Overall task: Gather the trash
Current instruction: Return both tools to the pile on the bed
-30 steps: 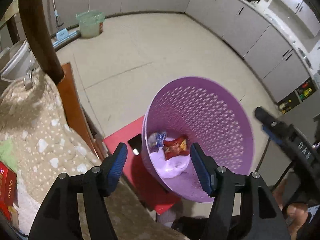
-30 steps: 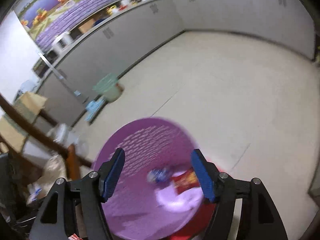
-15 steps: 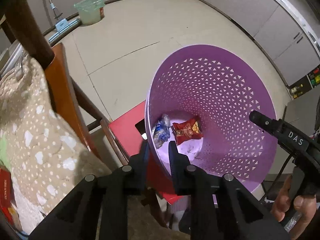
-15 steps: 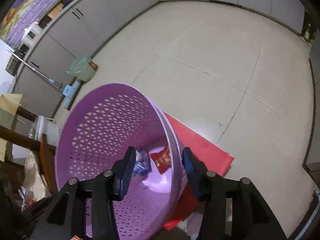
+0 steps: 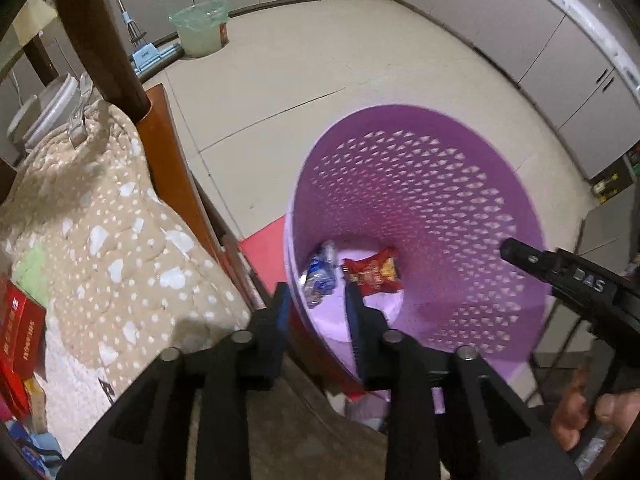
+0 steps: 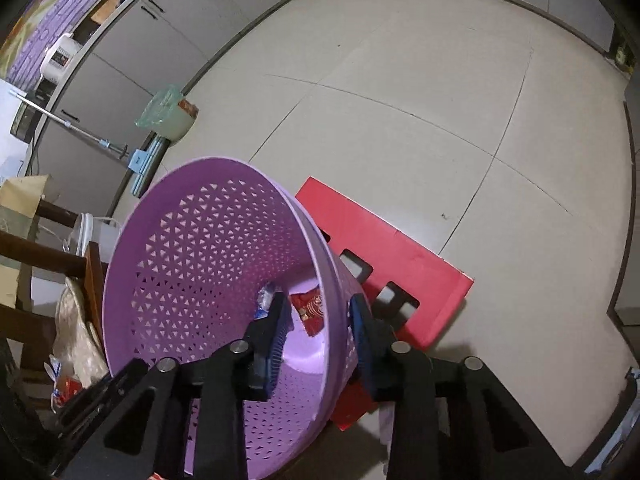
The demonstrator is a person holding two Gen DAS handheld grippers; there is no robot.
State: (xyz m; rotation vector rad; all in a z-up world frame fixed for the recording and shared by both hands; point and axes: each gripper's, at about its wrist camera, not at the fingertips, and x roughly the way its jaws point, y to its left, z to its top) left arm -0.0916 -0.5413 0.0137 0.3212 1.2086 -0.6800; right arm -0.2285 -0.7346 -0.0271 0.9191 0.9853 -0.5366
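Note:
A purple lattice basket (image 5: 440, 184) stands on a red stool (image 6: 380, 236). At its bottom lie a red snack packet (image 5: 374, 274) and a crumpled clear bottle with a blue label (image 5: 320, 276). My left gripper (image 5: 316, 308) straddles the basket's near-left rim, one finger outside and one inside. Its jaws are opening, and a gap shows beside the wall. My right gripper (image 6: 319, 320) straddles the right side of the rim of the basket (image 6: 192, 264). Its jaws are closing, but the inner pad still stands off the wall. The packet (image 6: 310, 310) shows between the right gripper's fingers.
A wooden chair with a spotted beige cushion (image 5: 100, 240) crowds the left side, and a red box (image 5: 20, 332) lies beside it. A green bucket (image 5: 200, 28) and a mop (image 5: 144, 54) stand by the far cabinets. A hand (image 5: 580, 412) holds the right gripper (image 5: 560, 276).
Both grippers came down over the basket rim. The left jaws went from wide to shut on the rim, then parted a little. The right jaws narrowed steadily around the wall.

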